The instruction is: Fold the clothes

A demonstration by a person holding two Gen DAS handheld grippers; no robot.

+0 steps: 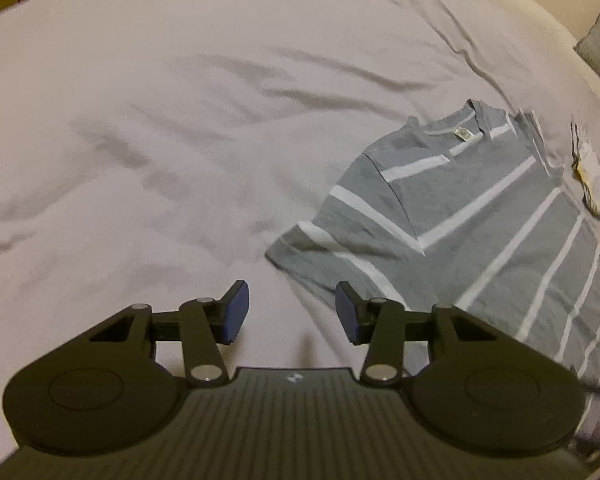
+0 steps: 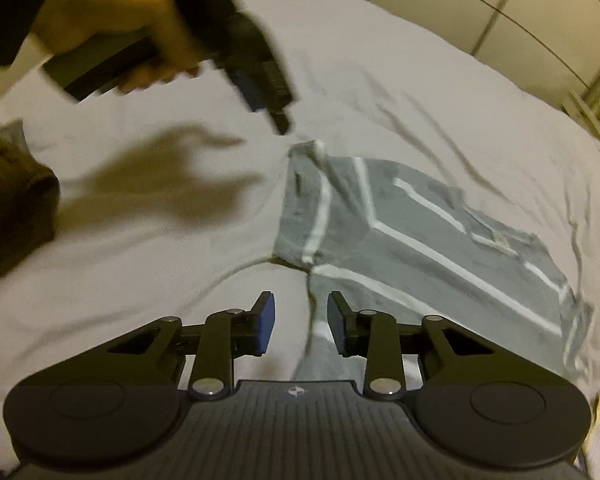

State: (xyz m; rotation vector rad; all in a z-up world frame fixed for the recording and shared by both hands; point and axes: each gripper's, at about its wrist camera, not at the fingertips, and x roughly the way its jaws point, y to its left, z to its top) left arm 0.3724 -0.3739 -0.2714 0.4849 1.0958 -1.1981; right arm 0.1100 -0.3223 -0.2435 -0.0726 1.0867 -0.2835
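Grey T-shirt with white stripes (image 1: 480, 216), lying flat on a white bedsheet (image 1: 160, 120), collar at the far end; its near hem is cut off by the frame edge. Left gripper (image 1: 292, 312): jaws wide, empty, above sheet just left of the sleeve. Right gripper (image 2: 301, 322): jaws wide, empty, over the shirt's near edge. Hand (image 2: 112, 28) blurred. Brown fabric (image 2: 8, 216) at left, partly cropped, unidentifiable.

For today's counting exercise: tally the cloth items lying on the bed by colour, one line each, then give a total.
Grey with white stripes: 1, the T-shirt
Brown: 1, the bundled garment
White with yellow: 1, cloth beside the shirt, kind unclear
Total: 3
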